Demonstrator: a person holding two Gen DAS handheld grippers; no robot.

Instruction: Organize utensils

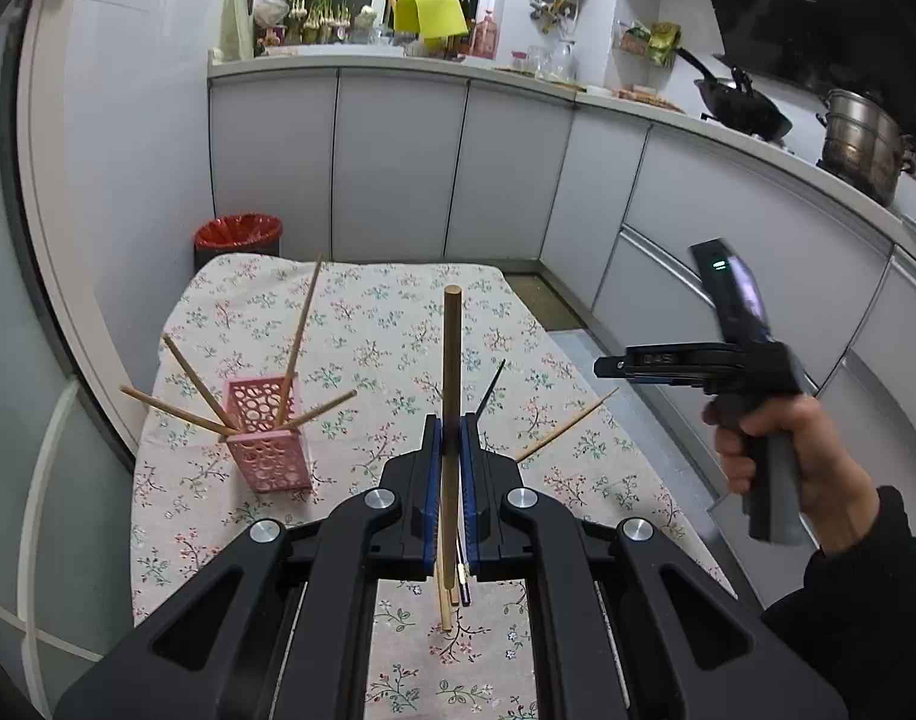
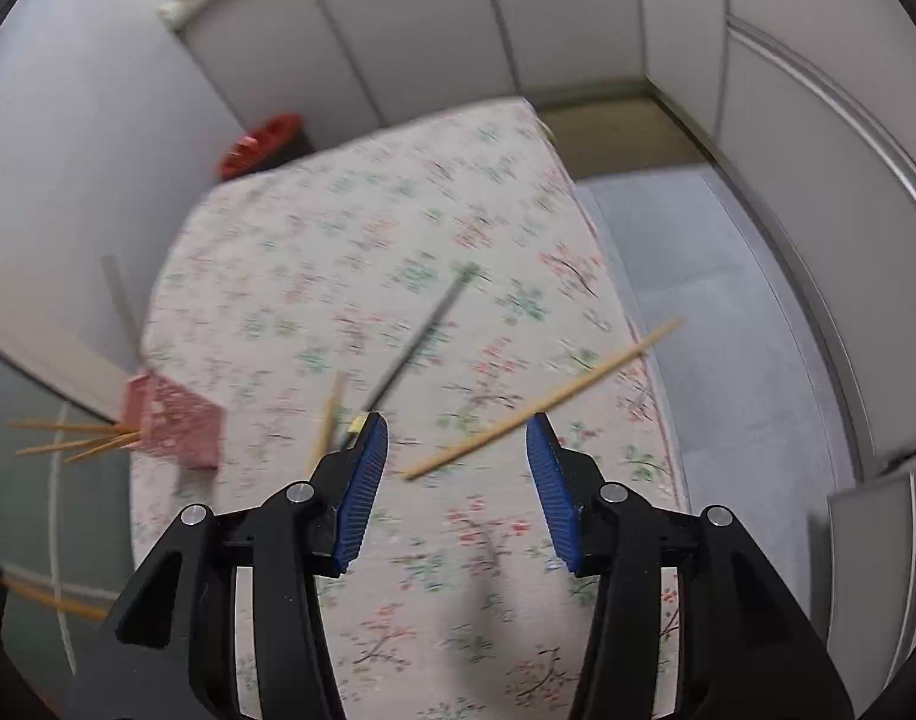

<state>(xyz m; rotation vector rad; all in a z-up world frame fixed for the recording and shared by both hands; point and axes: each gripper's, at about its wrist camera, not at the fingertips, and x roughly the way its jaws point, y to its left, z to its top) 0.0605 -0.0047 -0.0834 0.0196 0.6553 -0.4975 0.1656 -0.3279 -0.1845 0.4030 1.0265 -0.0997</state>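
left gripper (image 1: 450, 429) clamped on wooden chopstick (image 1: 451, 360), upright | pink holder (image 1: 270, 435) at 9 o'clock, four sticks inside | carry over its mouth, lower tip-first, then release | right gripper (image 2: 456, 438) fingers apart, empty, above loose chopstick (image 2: 541, 399) on table (image 2: 398, 210)

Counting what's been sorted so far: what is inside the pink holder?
The pink holder has four wooden chopsticks standing in it, leaning outward in different directions. Their lower ends are hidden behind its patterned walls, so anything lying at the bottom cannot be seen.
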